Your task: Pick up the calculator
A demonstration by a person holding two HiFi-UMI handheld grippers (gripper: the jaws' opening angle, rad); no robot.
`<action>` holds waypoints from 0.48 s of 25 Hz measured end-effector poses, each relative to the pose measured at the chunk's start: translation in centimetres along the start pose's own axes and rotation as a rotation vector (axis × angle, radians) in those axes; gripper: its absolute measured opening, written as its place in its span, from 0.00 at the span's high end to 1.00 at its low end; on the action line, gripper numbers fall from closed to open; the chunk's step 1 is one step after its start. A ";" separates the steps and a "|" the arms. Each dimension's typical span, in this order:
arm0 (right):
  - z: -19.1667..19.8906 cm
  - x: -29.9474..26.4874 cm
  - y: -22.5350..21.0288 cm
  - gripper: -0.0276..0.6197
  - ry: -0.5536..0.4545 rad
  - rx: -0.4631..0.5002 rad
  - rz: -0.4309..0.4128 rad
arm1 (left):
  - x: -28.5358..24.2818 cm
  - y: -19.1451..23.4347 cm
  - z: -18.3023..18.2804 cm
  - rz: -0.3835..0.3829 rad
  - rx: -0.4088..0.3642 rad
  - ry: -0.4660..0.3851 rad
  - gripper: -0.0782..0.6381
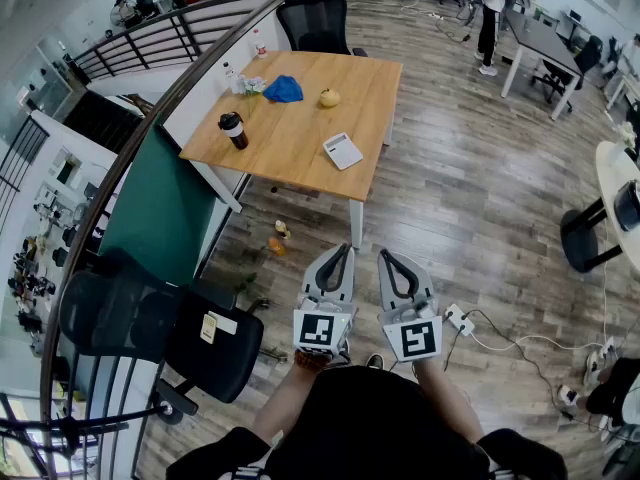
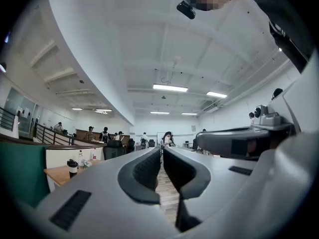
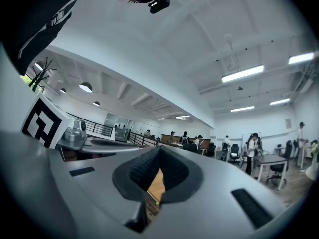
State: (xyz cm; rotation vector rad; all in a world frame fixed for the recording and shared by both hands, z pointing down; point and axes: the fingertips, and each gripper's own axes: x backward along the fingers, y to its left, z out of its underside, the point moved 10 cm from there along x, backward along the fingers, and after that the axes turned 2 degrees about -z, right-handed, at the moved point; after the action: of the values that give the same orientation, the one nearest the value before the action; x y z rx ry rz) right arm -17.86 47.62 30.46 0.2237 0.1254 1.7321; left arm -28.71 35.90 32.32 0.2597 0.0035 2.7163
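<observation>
While both grippers are held side by side just ahead of the person's body, we find the left gripper (image 1: pixel 340 249) with its jaws drawn together to a thin slit and nothing between them, and the right gripper (image 1: pixel 389 257) likewise closed and empty, its tips meeting. Both are well short of the work. Beyond them lies open wood floor, with a power strip (image 1: pixel 458 318) and trailing cable to the right and small items (image 1: pixel 280 236) by the nearest table leg; in our judgement either could catch a foot on the approach. Farther on stands the wooden table (image 1: pixel 290 163), and the calculator (image 1: pixel 343 150) lies flat on it, near the right-hand edge, untouched. We judge the main hazards to be these: jaws arriving closed would push the calculator toward that edge instead of gripping it, and its thin, flat body gives the pads little to bite. The cup (image 1: pixel 233 129), blue cloth (image 1: pixel 284 89) and yellow fruit (image 1: pixel 329 98) sit well apart from it.
</observation>
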 end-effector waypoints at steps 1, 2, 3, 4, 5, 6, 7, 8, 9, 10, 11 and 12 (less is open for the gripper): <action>0.2 -0.3 0.2 0.95 0.000 -0.015 0.010 | -0.1 0.6 0.0 0.004 0.000 -0.002 0.84; 0.5 -0.6 0.3 0.95 0.001 -0.033 0.018 | -0.1 1.2 0.0 0.009 0.000 -0.004 0.84; 0.8 -0.9 0.5 0.95 0.006 -0.055 0.021 | -0.2 1.8 0.1 0.014 -0.002 -0.005 0.84; 1.2 -1.2 0.7 0.95 0.017 -0.076 0.018 | -0.3 2.3 0.1 0.021 -0.005 -0.006 0.84; 1.5 -1.5 0.8 0.95 0.032 -0.088 0.014 | -0.5 2.7 0.2 0.029 -0.007 -0.007 0.84; 1.6 -1.9 0.9 0.95 0.039 -0.087 0.013 | -0.7 3.0 0.3 0.036 -0.006 -0.009 0.84; 1.6 -2.4 1.0 0.95 0.036 -0.076 0.015 | -0.9 3.3 0.4 0.043 -0.001 -0.011 0.84; 1.6 -2.8 1.1 0.95 0.031 -0.064 0.018 | -1.0 3.5 0.5 0.049 0.006 -0.012 0.84; 1.6 -3.2 1.3 0.95 0.030 -0.054 0.019 | -1.1 3.8 0.7 0.055 0.012 -0.011 0.84; 1.6 -3.6 1.4 0.95 0.032 -0.051 0.023 | -1.2 4.2 0.8 0.061 0.015 -0.009 0.84; 1.6 -3.9 1.6 0.95 0.039 -0.054 0.030 | -1.2 4.6 1.0 0.066 0.020 -0.007 0.84; 1.7 -4.3 1.8 0.95 0.051 -0.062 0.041 | -1.2 5.0 1.1 0.072 0.024 -0.006 0.84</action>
State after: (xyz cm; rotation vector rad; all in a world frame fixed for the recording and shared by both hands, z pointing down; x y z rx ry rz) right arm -18.54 43.00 32.18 0.1371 0.1054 1.7798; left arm -29.42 30.77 33.37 0.2801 0.0251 2.7887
